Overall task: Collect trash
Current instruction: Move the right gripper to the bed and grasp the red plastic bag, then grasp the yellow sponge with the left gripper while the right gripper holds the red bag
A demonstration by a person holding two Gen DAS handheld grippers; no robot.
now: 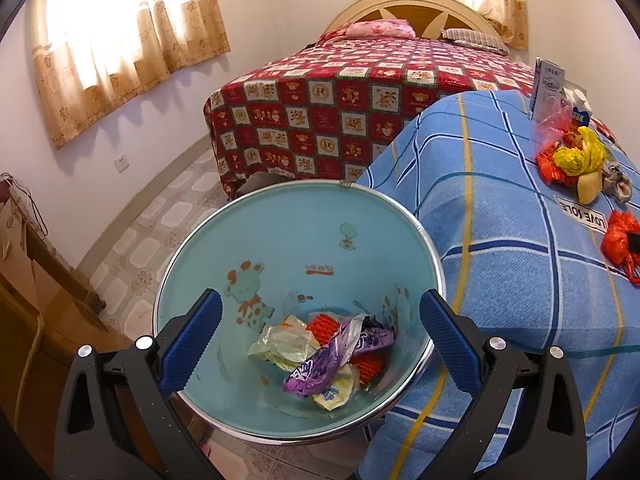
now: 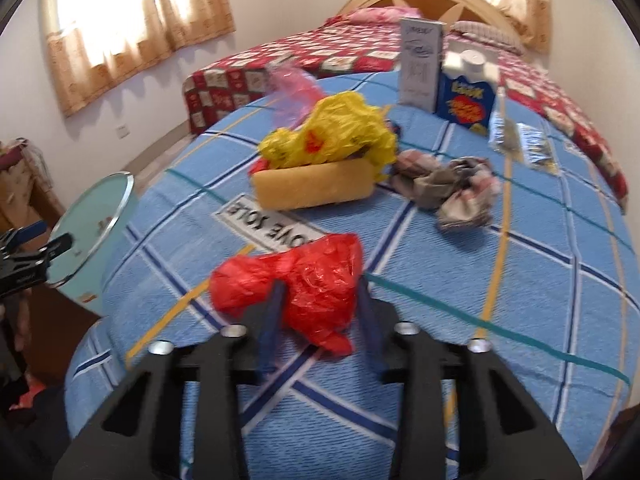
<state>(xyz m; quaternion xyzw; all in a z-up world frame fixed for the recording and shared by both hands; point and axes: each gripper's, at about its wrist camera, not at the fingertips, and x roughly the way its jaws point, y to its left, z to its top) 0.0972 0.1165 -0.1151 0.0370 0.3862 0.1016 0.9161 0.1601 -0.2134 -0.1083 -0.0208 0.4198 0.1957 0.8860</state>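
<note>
Pinching crinkly red plastic bag (image 2: pixel 304 284) (glossy) | right gripper (image 2: pixel 320 292) clamped | left gripper (image 1: pixel 320 312) apart

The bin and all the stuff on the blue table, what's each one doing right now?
Bin: upright beside the table, wrappers inside.
Left gripper: open above the bin, empty.
Right gripper: shut on the red plastic bag.
Yellow plastic bag: crumpled, on the table.
Yellow sponge: lying on the table, in front of the yellow bag.
Cloth: scrunched up.
Blue carton: upright, capped.
White box: upright.
</note>
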